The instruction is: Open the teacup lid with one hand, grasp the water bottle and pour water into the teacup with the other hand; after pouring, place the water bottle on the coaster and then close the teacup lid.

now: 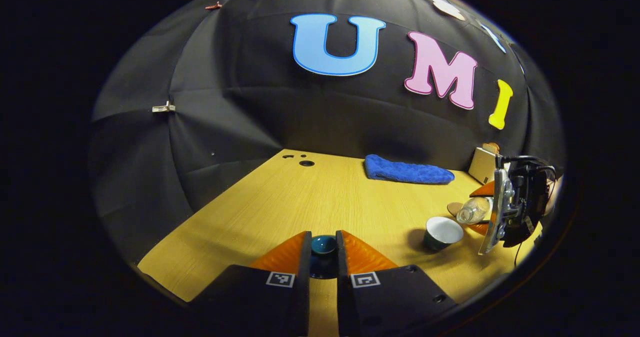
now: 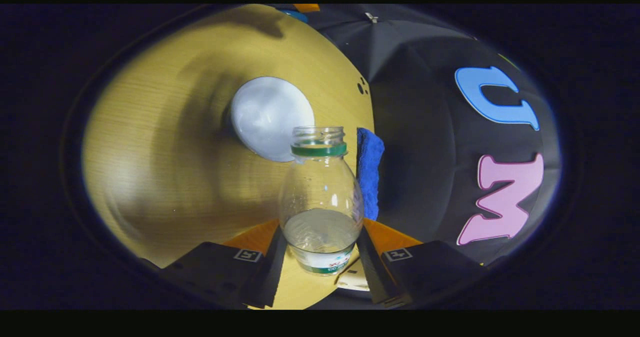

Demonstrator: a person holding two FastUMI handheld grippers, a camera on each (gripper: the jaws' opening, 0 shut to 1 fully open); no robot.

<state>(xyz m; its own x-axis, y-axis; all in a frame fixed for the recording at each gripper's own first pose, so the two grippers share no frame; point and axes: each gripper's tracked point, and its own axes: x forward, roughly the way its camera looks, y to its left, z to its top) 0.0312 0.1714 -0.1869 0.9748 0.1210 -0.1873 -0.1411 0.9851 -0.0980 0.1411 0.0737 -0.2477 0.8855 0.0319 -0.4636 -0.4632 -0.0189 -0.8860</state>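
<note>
Claw, right: our right claw (image 2: 320, 249) is clamped on the water bottle (image 2: 320, 202), a finger pressed to each side low on its body
Claw, left: our left claw (image 1: 323, 249) is nearly closed, pinching the teacup lid (image 1: 323, 247) between its fingers, held off to the side above the table (image 1: 280, 202)
Step in hand: we judge this to be the pour
Bottle: tipped over, open mouth aimed at the teacup (image 2: 272, 118); some water sits inside
Teacup: uncovered on the table, under the bottle mouth, seen also in the left gripper view (image 1: 443, 232)
How to do it well: we should tilt slowly, hold the mouth over the cup's middle, and keep the lid well apart
Nearby: blue cloth (image 1: 407, 171) lies by the wall
</note>
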